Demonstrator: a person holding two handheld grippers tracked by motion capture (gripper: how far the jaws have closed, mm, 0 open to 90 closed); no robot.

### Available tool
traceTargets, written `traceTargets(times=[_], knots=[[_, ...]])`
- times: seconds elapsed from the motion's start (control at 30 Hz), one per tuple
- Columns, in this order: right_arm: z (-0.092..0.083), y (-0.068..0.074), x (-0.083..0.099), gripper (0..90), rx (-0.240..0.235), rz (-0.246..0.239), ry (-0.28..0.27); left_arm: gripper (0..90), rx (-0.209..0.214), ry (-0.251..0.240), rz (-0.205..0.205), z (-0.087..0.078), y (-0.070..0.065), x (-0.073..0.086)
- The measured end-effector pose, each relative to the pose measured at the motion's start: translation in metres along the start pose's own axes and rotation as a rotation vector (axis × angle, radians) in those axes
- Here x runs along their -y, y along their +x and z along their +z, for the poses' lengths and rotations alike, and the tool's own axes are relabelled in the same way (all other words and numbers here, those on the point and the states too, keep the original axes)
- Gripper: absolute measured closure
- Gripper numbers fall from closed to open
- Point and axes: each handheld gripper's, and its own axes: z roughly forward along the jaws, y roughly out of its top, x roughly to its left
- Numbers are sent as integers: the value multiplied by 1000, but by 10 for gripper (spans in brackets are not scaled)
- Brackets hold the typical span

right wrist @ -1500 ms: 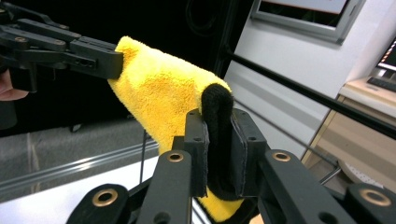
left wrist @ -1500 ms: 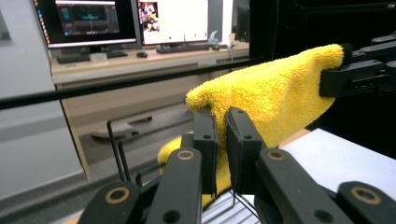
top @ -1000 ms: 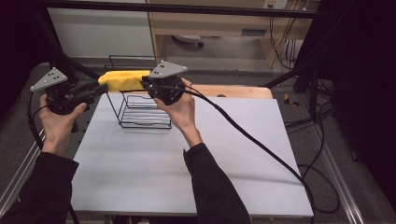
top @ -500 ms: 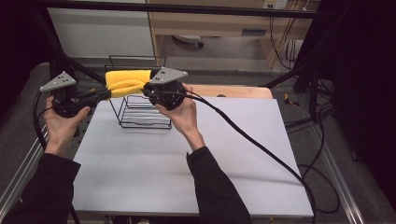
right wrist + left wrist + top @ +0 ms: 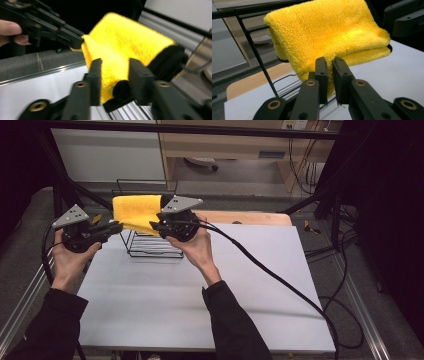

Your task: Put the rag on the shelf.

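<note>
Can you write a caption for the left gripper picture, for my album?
The left gripper pinches the edge of a fluffy yellow towel beside a black wire rack.

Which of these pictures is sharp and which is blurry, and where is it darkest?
Left gripper view: sharp, the yellow towel shows every fibre under bright light. Right gripper view: smeared, the towel's pile and the jaws look soft. High view: white table evenly lit, room edges nearly black.

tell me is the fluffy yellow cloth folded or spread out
Folded. The fluffy yellow cloth lies doubled, with two layers at its edge, held up between the left gripper and right gripper over the black wire rack.
</note>
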Motion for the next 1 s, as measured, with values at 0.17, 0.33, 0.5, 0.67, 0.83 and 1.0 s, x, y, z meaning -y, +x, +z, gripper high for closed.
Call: traceTargets(times=[0.17,0.33,0.5,0.67,0.83,1.0], knots=[[11,-4,14,883,23,44,54,794,-10,21,4,9,0,7],[20,-10,23,886,56,73,65,773,-32,31,-16,20,3,13],[26,-11,29,865,55,86,53,759,-41,23,-41,27,7,19],[20,-12,32,789,40,103,36,659,-45,31,-62,24,7,23],[4,-13,33,690,42,122,5,505,-57,48,-82,17,5,25],[-12,-12,39,579,30,133,-8,382,-60,55,-100,11,2,29]])
